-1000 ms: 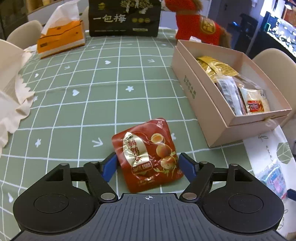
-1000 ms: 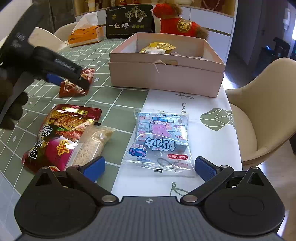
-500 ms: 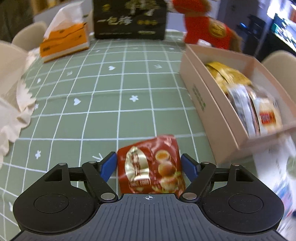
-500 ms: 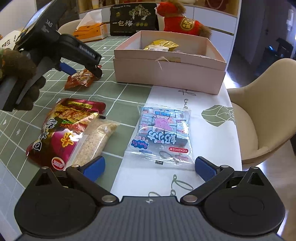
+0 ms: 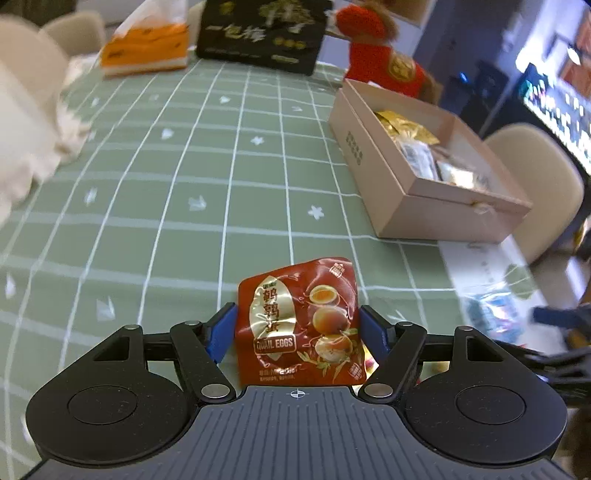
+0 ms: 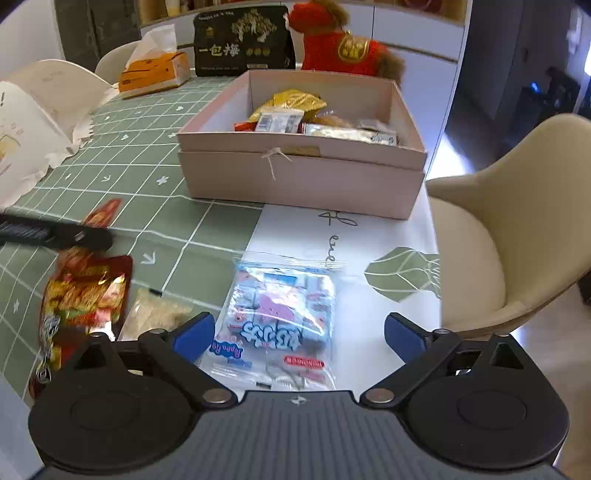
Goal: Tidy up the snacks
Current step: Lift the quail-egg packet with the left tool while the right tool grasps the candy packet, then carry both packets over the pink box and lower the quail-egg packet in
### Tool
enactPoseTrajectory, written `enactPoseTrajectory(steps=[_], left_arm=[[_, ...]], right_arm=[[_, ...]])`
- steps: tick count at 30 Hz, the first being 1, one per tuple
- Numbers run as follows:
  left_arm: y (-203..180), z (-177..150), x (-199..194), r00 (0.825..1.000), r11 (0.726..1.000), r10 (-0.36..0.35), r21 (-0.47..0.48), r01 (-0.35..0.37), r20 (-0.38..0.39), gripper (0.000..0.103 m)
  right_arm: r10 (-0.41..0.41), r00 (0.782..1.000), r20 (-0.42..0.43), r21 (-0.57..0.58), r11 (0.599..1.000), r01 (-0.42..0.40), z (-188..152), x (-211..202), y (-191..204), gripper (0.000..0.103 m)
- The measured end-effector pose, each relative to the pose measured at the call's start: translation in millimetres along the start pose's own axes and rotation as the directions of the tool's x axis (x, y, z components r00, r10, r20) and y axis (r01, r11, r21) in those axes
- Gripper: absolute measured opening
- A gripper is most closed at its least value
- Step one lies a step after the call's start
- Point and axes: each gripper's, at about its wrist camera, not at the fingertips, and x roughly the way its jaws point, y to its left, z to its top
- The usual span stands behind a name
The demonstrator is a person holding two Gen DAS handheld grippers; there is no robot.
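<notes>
My left gripper (image 5: 297, 326) is shut on a red quail-egg packet (image 5: 299, 321) and holds it lifted above the green checked tablecloth. The pink box (image 5: 436, 206) with several snack packs inside lies ahead to the right. In the right wrist view the same box (image 6: 303, 173) stands straight ahead. My right gripper (image 6: 299, 332) is open over a clear blue Peppa Pig snack bag (image 6: 280, 317) lying on the white mat. The left gripper's arm (image 6: 55, 232) shows at the left with the red packet (image 6: 103, 214) in it.
A large red snack bag (image 6: 85, 295) and a clear bag of crumbs (image 6: 155, 314) lie left of the blue bag. An orange tissue box (image 5: 144, 51), a black box (image 5: 262, 33) and a red plush toy (image 5: 380, 55) stand at the far edge. A beige chair (image 6: 517, 229) is at the right.
My left gripper closed on the quail-egg packet and lifted it off the cloth, drawing back. My right gripper moved forward over the blue bag, still open.
</notes>
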Motion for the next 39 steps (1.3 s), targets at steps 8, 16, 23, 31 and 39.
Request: enactPoseTrajectory(steps=[8,16,23,31,39], left_arm=[[-3,-13,-34,0.994,0.992,-0.092,-0.083,0.097,0.055,0.076],[-31,-16,-49,0.984,0.983,-0.176,-0.039,0.178,0.035,0.076],[-68,-23,-46,0.967,0.967,-0.251,0.042,0.252,-0.034,0.076],[-114,25,-59,0.965,0.950,-0.262,0.181,0.255,0.018,0.076],[-162,95,-42,0.974,0.944,-0.191,0.295,0.147,0.125,0.076]], right_arm=[[0.029,1.000,-0.005,-0.111,0.993,-0.030,11,4,30,0.060],[0.081,0.996,0.024,-0.119,0.990,-0.078,16,-26,30,0.059],[0.067,0.996,0.056,-0.065,0.996,-0.063,8,-57,6,0.059],[0.060,0.982,0.179,0.053,0.996,-0.071,7,-104,-27,0.059],[0.031,0.983,0.183,0.131,0.990,-0.055,-5,-108,-55,0.059]])
